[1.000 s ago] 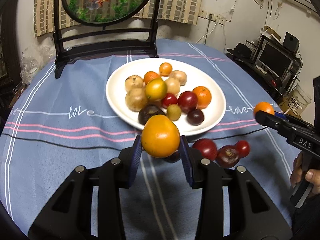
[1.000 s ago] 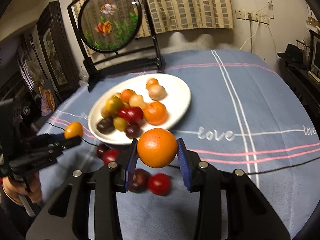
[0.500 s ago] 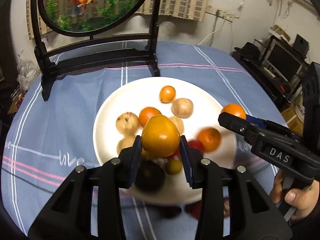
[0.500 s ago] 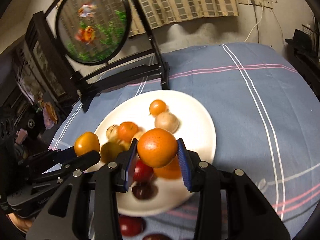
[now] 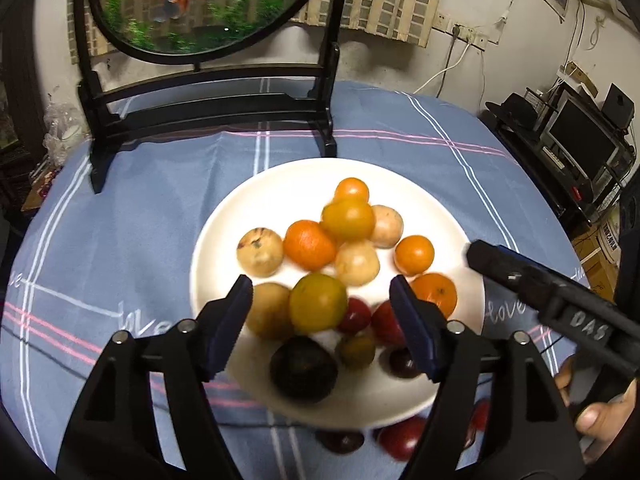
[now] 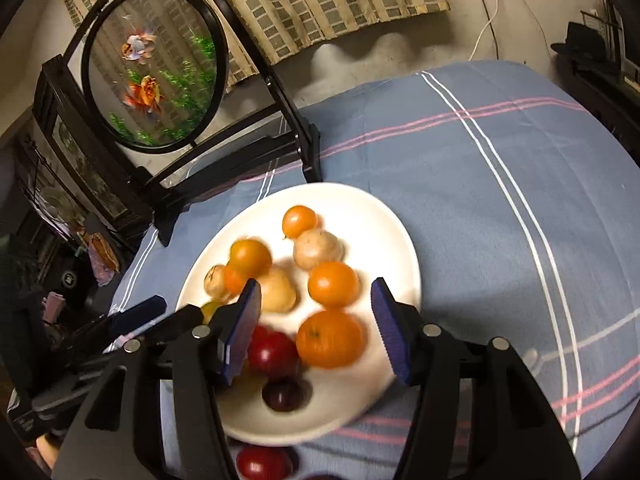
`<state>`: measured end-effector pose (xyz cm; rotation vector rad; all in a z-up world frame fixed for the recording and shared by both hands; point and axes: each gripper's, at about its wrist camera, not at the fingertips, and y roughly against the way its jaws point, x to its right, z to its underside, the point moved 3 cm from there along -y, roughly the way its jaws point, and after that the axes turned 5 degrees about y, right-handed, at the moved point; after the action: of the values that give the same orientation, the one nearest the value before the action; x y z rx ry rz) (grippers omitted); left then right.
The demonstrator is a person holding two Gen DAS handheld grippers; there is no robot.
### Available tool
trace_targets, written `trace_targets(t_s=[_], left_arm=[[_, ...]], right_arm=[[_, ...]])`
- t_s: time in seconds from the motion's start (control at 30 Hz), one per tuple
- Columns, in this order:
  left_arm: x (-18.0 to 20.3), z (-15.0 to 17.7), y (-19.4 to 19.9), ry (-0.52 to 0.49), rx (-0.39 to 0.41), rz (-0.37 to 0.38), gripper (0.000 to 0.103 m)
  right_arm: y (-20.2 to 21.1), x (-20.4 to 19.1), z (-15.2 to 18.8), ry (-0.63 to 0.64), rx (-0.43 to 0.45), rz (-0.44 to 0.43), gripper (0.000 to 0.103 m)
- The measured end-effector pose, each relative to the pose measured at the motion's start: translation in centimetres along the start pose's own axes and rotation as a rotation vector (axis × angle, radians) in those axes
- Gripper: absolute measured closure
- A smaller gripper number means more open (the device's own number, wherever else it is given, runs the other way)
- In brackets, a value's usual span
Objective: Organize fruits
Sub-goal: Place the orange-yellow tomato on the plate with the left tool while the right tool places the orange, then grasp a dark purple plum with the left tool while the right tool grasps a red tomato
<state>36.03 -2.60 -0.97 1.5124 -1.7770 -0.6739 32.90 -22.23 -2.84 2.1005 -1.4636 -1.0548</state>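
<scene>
A white plate (image 5: 224, 216) (image 6: 384, 220) on the blue cloth holds several orange, tan, red and dark fruits. My left gripper (image 5: 324, 320) hovers over its near half, jaws opening, the pads pressing on nothing. A yellow-orange fruit (image 5: 348, 218) (image 6: 250, 256) lies blurred on top of the pile. My right gripper (image 6: 316, 320) hangs over the plate's right side, its jaws also opening and empty. An orange (image 6: 334, 284) (image 5: 414, 254) rests on the plate just past its pads. Each gripper shows in the other's view: the right gripper (image 5: 540, 284) and the left gripper (image 6: 136, 316).
Red and dark fruits (image 5: 400, 436) (image 6: 262, 462) lie on the cloth at the plate's near edge. A black stand with a round goldfish screen (image 5: 208, 100) (image 6: 156, 68) rises behind the plate. A monitor and shelves (image 5: 580, 140) stand right of the table. A hand (image 5: 600, 420) grips the right tool.
Both grippers carried their fruits from over the cloth to above the plate. Both then opened, and the yellow-orange fruit and the orange now lie among the fruits on the plate.
</scene>
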Motion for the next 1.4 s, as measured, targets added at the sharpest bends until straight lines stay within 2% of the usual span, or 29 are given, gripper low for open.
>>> trace_targets(t_s=[0.07,0.13,0.23,0.3,0.4,0.53,0.6,0.67,0.77,0.87,0.97,1.17,1.4], left_arm=[[-0.5,0.7,0.9,0.008,0.008,0.001,0.020],[-1.1,1.8,2.3,0.032,0.030,0.016,0.017],[-1.7,3.6,3.8,0.048,0.050,0.027,0.012],[-1.9,5.1,4.4,0.047,0.045,0.033,0.012],[-2.0,6.7,4.8,0.049,0.031,0.039,0.012],[-2.8,8.9,4.3,0.087,0.039,0.036,0.010],[-3.6,9.5,3.9,0.106,0.095,-0.008,0.010],[-4.3,9.4,4.2,0.102,0.152,-0.070,0.010],[-4.2,9.2,4.6,0.071,0.178,-0.052,0.010],[-3.6,9.7,3.8,0.040,0.137,-0.040,0.010],[-3.5,10.2,2.9,0.004,0.102,-0.061,0.010],[-3.7,10.5,2.7,0.023,0.074,-0.050,0.010],[-3.6,11.0,2.0,0.025,0.029,-0.031,0.010]], right_arm=[[1.5,0.4,0.9,-0.011,0.013,0.013,0.035],[2.9,0.4,1.7,0.001,0.020,0.022,0.035],[5.1,-0.2,3.4,0.093,0.031,0.101,0.035],[5.7,-0.8,5.4,0.197,-0.031,0.192,0.035],[6.4,-1.6,8.1,0.316,-0.060,0.249,0.035],[6.3,-2.4,10.7,0.406,-0.095,0.229,0.035],[5.7,-2.7,12.1,0.422,-0.130,0.148,0.035],[5.6,-2.9,12.1,0.427,-0.100,0.118,0.035],[5.2,-2.5,12.1,0.436,-0.084,0.136,0.035],[5.3,-1.8,12.3,0.440,-0.101,0.162,0.035],[5.6,-1.1,12.5,0.450,-0.134,0.188,0.035],[3.9,-0.2,13.9,0.479,-0.230,0.269,0.035],[2.5,-0.8,13.8,0.500,-0.173,0.328,0.035]])
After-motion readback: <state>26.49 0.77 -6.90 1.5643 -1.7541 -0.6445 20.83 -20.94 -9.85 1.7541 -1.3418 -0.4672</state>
